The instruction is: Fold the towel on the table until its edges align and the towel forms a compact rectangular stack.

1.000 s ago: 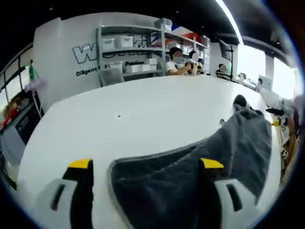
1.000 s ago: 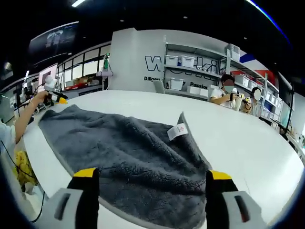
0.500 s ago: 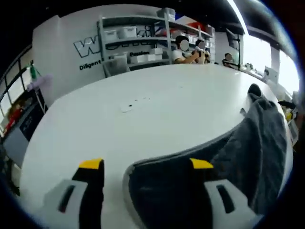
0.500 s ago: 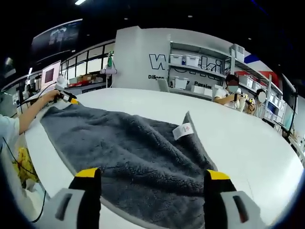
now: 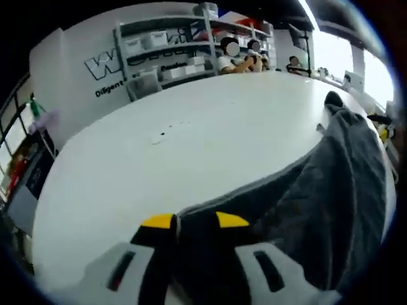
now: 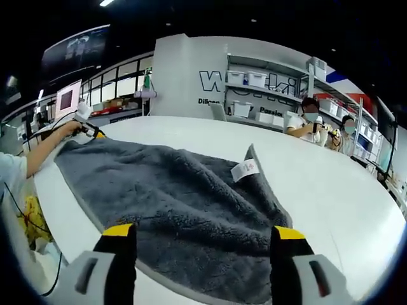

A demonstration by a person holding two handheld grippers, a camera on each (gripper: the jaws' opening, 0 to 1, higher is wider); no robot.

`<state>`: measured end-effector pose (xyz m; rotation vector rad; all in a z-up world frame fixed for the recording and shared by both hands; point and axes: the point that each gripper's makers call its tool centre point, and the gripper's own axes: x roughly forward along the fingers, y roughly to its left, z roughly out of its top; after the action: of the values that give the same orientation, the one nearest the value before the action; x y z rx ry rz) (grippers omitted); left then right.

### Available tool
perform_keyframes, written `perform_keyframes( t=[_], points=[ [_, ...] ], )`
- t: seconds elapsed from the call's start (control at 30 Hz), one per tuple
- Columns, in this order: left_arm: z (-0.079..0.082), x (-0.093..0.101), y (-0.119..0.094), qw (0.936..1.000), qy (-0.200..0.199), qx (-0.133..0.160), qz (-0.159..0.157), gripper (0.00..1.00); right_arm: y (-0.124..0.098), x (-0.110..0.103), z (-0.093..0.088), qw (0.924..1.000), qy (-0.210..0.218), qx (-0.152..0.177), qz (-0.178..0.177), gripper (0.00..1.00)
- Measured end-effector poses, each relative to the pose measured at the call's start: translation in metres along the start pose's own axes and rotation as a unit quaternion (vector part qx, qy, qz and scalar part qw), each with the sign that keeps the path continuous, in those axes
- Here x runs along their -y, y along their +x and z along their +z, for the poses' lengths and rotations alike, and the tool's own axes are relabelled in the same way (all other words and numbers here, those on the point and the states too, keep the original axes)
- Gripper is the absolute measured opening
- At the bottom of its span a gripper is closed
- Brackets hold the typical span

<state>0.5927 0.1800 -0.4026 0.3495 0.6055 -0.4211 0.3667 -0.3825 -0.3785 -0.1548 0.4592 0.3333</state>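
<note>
A dark grey fleece towel (image 5: 331, 184) lies spread on the white table (image 5: 191, 140). Its pale-trimmed corner sits between the yellow-tipped jaws of my left gripper (image 5: 195, 221), which are drawn in close and pinch that corner. In the right gripper view the towel (image 6: 165, 190) stretches away to the left, with a white label (image 6: 245, 170) at a raised fold. My right gripper (image 6: 203, 232) hangs open over the towel's near edge, its jaws wide apart and holding nothing. The left gripper (image 6: 88, 130) appears far off at the towel's far corner, held by a hand.
The round white table (image 6: 331, 190) has bare surface beyond the towel. Shelves with white bins (image 6: 254, 95) line the back wall. Seated people (image 6: 308, 124) are at the table's far side. A person's arm (image 6: 44, 143) reaches in along the left edge.
The left gripper's jaws have gone from wide apart to nearly together around the towel corner. The right gripper has stayed open, with its view barely shifted.
</note>
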Motion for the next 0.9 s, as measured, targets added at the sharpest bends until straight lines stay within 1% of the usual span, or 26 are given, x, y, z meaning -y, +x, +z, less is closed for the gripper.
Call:
perform_keyframes(
  t=[0.03,0.07,0.1,0.23,0.4,0.53,0.6,0.63,0.7,0.77,0.83,0.9],
  points=[
    [-0.001,-0.002,-0.001,1.0000,0.002,0.000,0.006,0.16,0.000,0.000,0.000,1.0000,0.001,0.000,0.000,0.90],
    [0.000,-0.007,0.000,0.9999,0.004,0.000,0.013,0.11,0.000,0.000,0.000,1.0000,0.002,0.000,0.000,0.90],
    [0.000,-0.010,0.000,0.9998,0.007,-0.002,0.016,0.04,0.000,0.000,-0.001,1.0000,0.002,0.000,0.000,0.90],
    [-0.008,-0.003,0.000,0.9999,0.008,-0.005,0.012,0.04,0.000,-0.001,-0.002,1.0000,0.004,0.001,0.002,0.90],
    [-0.008,0.000,-0.001,0.9997,0.016,-0.002,0.019,0.04,0.001,-0.003,-0.002,1.0000,0.008,0.002,0.005,0.89],
    [-0.004,-0.007,-0.001,0.9989,0.029,0.004,0.038,0.03,0.001,-0.004,-0.003,0.9999,0.010,0.003,0.006,0.89],
    [0.000,-0.011,-0.003,0.9979,0.036,0.011,0.053,0.03,0.000,-0.004,-0.004,0.9999,0.011,0.003,0.005,0.88],
    [0.002,-0.016,-0.005,0.9968,0.042,0.015,0.066,0.03,-0.001,-0.003,-0.005,0.9999,0.013,0.003,0.003,0.88],
    [0.003,-0.019,-0.005,0.9963,0.044,0.015,0.072,0.03,-0.002,-0.002,-0.006,0.9999,0.014,0.003,0.002,0.88],
    [0.006,-0.022,-0.006,0.9960,0.041,0.022,0.076,0.02,-0.002,-0.002,-0.006,0.9999,0.014,0.002,0.001,0.88],
    [0.008,-0.029,-0.006,0.9946,0.051,0.019,0.088,0.02,-0.002,-0.003,-0.007,0.9999,0.015,0.002,0.001,0.88],
    [0.007,-0.032,-0.005,0.9935,0.062,0.010,0.095,0.02,-0.002,-0.003,-0.007,0.9999,0.014,0.001,0.001,0.88]
  ],
)
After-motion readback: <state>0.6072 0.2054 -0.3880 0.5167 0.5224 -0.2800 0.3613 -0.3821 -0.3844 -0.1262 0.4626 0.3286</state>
